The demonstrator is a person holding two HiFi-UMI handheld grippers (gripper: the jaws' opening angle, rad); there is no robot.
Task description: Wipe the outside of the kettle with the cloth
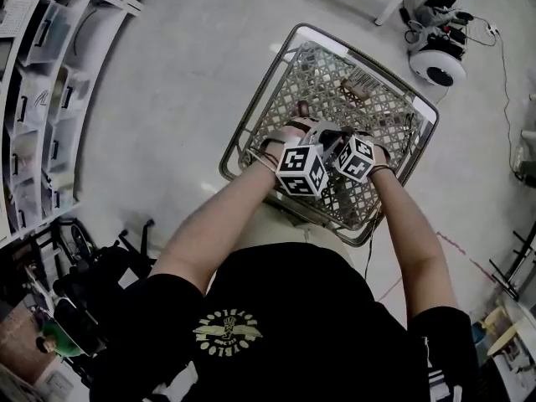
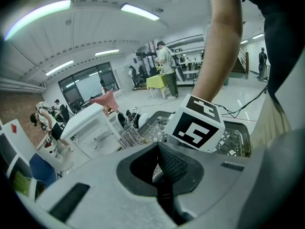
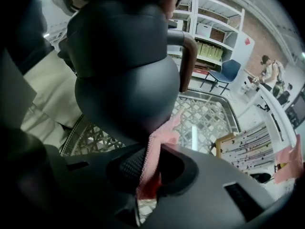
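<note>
A dark grey kettle with a curved handle fills the right gripper view, over the wire basket. My right gripper is shut on a pink cloth, which rises from the jaws and lies against the kettle's lower belly. In the head view both marker cubes, left and right, sit side by side over the basket's near edge and hide the kettle. My left gripper has its jaws together, and I see nothing between them. The right cube stands just ahead of it.
White shelving lines the left. A white wheeled machine with a cable sits at the top right, dark equipment at the bottom left. A brush-like item lies in the basket. A white table and people stand farther off.
</note>
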